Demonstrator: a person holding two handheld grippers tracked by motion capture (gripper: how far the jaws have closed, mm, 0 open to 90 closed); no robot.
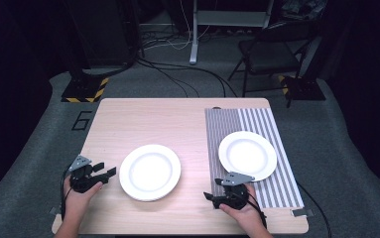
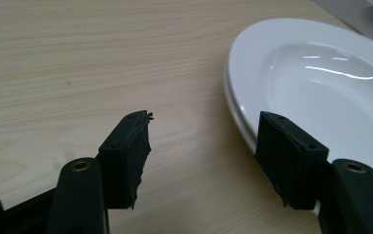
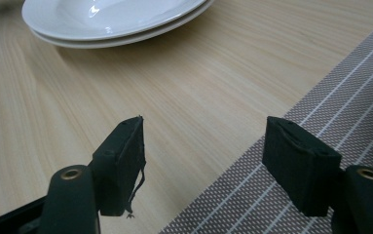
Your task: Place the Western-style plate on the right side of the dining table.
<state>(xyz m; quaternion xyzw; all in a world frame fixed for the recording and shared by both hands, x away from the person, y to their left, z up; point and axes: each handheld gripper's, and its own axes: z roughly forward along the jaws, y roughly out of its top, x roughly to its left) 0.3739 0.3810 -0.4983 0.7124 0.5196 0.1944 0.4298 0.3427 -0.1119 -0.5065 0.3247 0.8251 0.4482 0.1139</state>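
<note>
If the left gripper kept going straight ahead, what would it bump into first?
Probably the white plates: the left gripper is open, and the rim lies just ahead of one side of it. Otherwise only bare table is ahead.

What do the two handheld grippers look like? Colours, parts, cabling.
Both are black. The left gripper and the right gripper each carry a grey three-cornered plate on top and trail a dark cable. Up close, each has two blocky black jaws with frayed pad edges and a brass-coloured rivet at each jaw's base. No sleeves visible; forearms are bare.
</note>
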